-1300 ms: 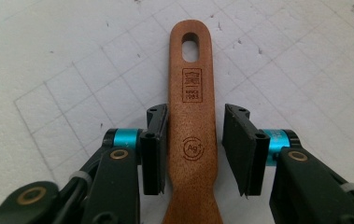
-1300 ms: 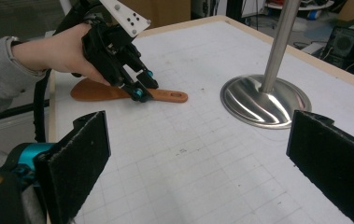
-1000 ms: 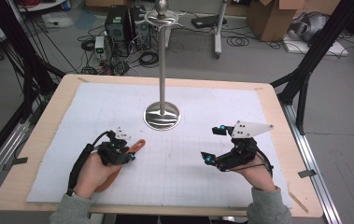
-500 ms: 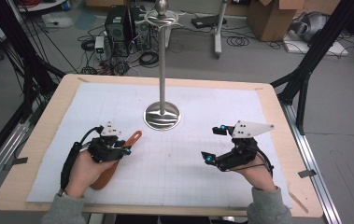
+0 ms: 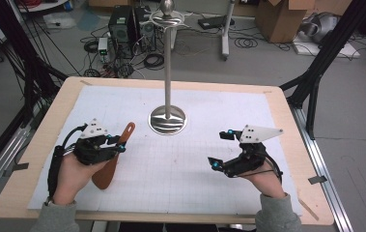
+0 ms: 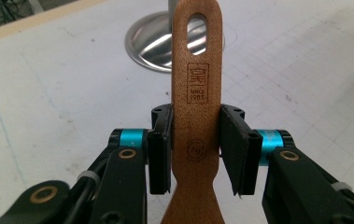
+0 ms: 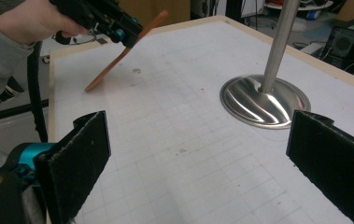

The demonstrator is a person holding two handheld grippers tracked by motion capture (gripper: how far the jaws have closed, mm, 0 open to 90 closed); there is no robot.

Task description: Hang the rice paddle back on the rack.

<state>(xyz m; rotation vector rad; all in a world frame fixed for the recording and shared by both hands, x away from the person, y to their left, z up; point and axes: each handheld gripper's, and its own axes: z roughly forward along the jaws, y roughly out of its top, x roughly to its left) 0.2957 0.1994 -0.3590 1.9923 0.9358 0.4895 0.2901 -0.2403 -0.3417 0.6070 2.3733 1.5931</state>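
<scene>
A wooden spatula (image 5: 107,171) with a slot in its handle end is held tilted, handle end up and toward the metal stand (image 5: 168,121). My left gripper (image 5: 118,145) is shut on its handle. In the left gripper view the black pads (image 6: 159,154) press both edges of the spatula (image 6: 197,70). The right gripper view shows the spatula (image 7: 118,58) slanting down from the left gripper (image 7: 118,30), blade edge at or just above the mat. My right gripper (image 5: 219,149) rests at the right of the mat, open, with nothing between its pads (image 7: 79,163).
The stand's round steel base (image 7: 263,100) sits mid-table with a tall pole (image 5: 167,63) topped by a ring and a ball. A white gridded mat (image 5: 190,169) covers the wooden table (image 5: 287,125). Cables, boxes and black frame legs lie beyond the far edge.
My left gripper has risen and drawn back toward the left with the spatula, whose blade now shows below the hand. The right gripper has stayed put.
</scene>
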